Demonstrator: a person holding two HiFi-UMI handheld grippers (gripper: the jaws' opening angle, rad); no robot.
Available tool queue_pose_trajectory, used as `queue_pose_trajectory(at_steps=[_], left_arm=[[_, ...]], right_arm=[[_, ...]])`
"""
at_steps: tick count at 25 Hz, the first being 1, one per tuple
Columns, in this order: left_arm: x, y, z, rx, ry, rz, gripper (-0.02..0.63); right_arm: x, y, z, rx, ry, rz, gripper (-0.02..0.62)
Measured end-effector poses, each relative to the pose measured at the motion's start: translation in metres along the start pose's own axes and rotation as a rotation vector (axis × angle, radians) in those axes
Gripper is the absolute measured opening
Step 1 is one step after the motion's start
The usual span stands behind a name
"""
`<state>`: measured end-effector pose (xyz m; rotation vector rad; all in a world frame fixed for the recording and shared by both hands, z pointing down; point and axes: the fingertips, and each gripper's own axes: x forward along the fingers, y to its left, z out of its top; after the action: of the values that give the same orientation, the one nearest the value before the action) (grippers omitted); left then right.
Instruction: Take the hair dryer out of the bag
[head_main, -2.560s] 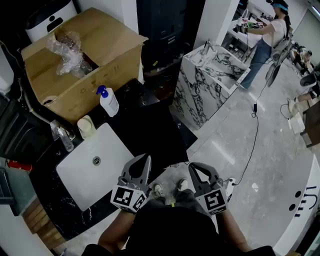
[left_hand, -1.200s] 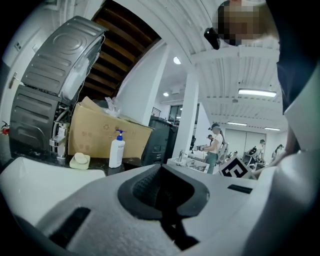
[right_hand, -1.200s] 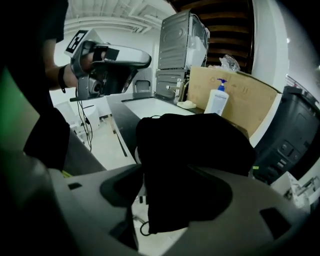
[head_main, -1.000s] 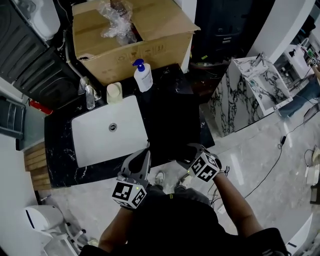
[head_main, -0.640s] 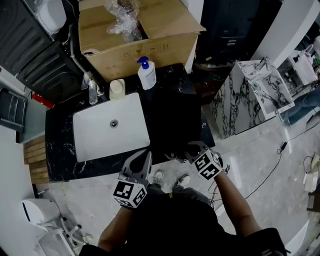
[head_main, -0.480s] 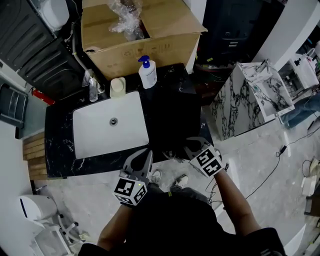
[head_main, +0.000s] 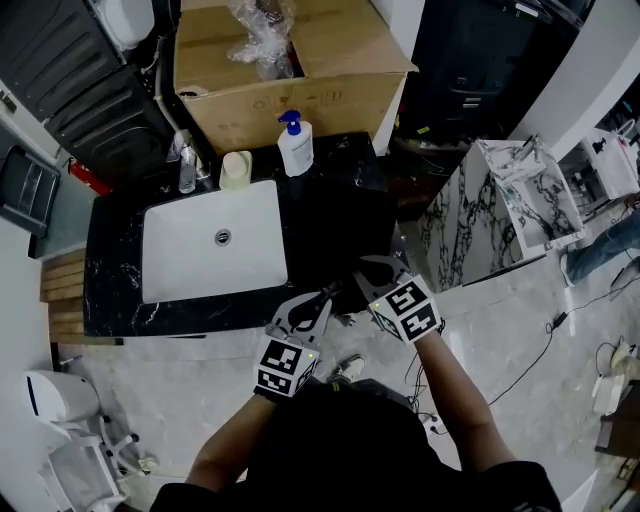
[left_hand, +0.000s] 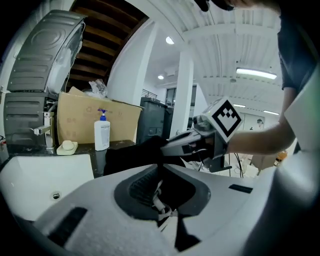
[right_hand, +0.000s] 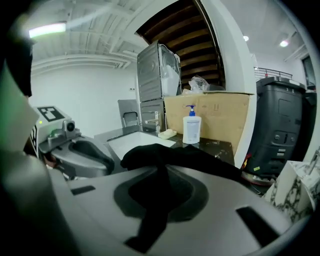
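A black fabric bag (head_main: 340, 245) lies on the dark counter to the right of the sink; it also fills the middle of the left gripper view (left_hand: 131, 156) and the right gripper view (right_hand: 165, 152). My right gripper (head_main: 360, 270) has just closed its jaws, and they are shut on a fold of the bag (right_hand: 161, 167). Just left of it, at the counter's front edge, my left gripper (head_main: 324, 298) is shut on a thin strip of the same fabric (left_hand: 160, 161). The two grippers are close together. No hair dryer shows.
A white sink (head_main: 213, 240) takes up the counter's left half. Behind it stand a tap (head_main: 185, 160), a soap dish (head_main: 235, 170) and a white pump bottle (head_main: 295, 145). A cardboard box (head_main: 300, 70) with crumpled plastic is at the back. A marble pedestal (head_main: 505, 215) stands to the right.
My left gripper has moved right and in towards the bag, ending beside the right one. The right gripper's jaws have shut on the bag fabric and lifted it slightly.
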<state>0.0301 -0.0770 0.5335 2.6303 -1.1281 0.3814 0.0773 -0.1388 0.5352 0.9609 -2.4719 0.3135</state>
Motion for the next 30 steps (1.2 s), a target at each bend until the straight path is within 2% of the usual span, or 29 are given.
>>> queue_pose_trajectory(at_steps=[6, 8, 14, 17, 20, 24, 26, 30], left_arm=[[0.031, -0.009, -0.008, 0.023, 0.066, 0.003, 0.029], [0.041, -0.006, -0.012, 0.014, 0.096, 0.016, 0.125], [0.053, 0.028, -0.011, -0.038, 0.139, 0.105, 0.126], [0.061, 0.044, -0.020, -0.042, 0.200, 0.141, 0.128], [0.068, 0.051, -0.027, -0.067, 0.255, 0.147, 0.180], [0.076, 0.049, -0.026, -0.111, 0.270, 0.129, 0.184], [0.082, 0.046, -0.031, -0.126, 0.306, 0.115, 0.206], [0.092, 0.049, -0.034, -0.145, 0.339, 0.146, 0.224]], right_arm=[[-0.007, -0.005, 0.019, 0.037, -0.065, 0.018, 0.029], [-0.008, -0.004, 0.024, 0.020, -0.074, 0.021, 0.029], [-0.006, 0.001, 0.034, -0.043, -0.085, 0.034, 0.029], [-0.005, 0.003, 0.035, -0.066, -0.084, 0.036, 0.029], [-0.004, 0.005, 0.036, -0.078, -0.086, 0.042, 0.029], [-0.004, 0.007, 0.039, -0.095, -0.092, 0.046, 0.029], [-0.004, 0.006, 0.040, -0.096, -0.095, 0.046, 0.029], [-0.004, 0.007, 0.040, -0.100, -0.098, 0.051, 0.029]])
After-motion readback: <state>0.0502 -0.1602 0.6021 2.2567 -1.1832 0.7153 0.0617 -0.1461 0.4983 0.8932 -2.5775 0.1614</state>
